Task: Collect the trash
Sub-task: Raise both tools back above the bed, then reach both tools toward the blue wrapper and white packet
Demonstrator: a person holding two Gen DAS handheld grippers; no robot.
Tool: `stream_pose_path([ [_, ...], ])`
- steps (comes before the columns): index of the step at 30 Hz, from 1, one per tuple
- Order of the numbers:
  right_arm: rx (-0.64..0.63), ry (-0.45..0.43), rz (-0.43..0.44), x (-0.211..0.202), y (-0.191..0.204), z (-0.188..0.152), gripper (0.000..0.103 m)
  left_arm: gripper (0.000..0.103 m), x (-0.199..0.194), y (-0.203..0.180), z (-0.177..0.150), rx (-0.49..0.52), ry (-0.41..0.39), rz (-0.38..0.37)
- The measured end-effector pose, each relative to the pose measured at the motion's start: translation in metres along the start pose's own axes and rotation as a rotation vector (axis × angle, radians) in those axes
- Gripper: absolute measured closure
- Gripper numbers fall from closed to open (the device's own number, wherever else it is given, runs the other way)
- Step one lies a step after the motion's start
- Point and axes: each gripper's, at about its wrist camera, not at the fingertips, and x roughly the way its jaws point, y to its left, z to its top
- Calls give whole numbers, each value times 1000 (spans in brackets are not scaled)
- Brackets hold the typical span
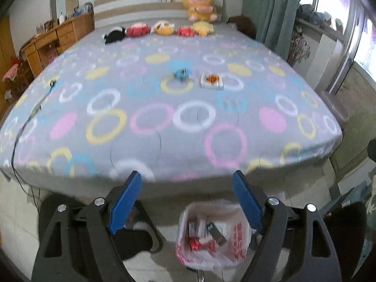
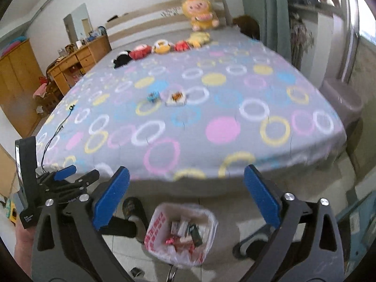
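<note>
A: Where is the trash seen?

B: Two pieces are left on the bed (image 1: 188, 122), near its middle: a small blue crumpled wrapper (image 1: 181, 73) and, just beside it on the window side, a white packet with orange print (image 1: 212, 80). Both are also picked up in the right wrist view, wrapper (image 2: 152, 96) and packet (image 2: 176, 97), well apart from the foot edge of the bed (image 2: 188, 127).

A: And the container?

B: A white plastic bag with red print (image 1: 237, 239) is stood open on the floor just below the foot of the bed. Small boxes, a dark item and red wrappers are held inside it; they are too blurred to be named further. The same bag (image 2: 155, 239) is shown in the right view.

A: How are the tongs set?

B: The left gripper (image 1: 187, 198) is spread wide with nothing between its blue pads, held above the bag. The right gripper (image 2: 187, 196) is likewise spread wide and empty, over the bag.

A: What is given by one view only?

B: In the right view alone, the left gripper (image 2: 58, 183) is seen from the side, beyond the bed's foot corner, and a wooden wardrobe (image 2: 16, 82). A row of plush toys (image 1: 159, 29) by the headboard and a black cable (image 1: 23, 127) on the bed's side are shown in both.
</note>
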Motion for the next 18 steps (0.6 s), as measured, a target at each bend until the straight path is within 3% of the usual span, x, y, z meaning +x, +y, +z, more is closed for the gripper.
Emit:
stream_pose_path([
  [9, -83, -75, 2, 16, 25, 82, 7, 23, 5, 15, 74, 40, -79, 36],
  [18, -131, 18, 28, 89, 48, 147, 7, 23, 65, 21, 140, 89, -39, 33],
])
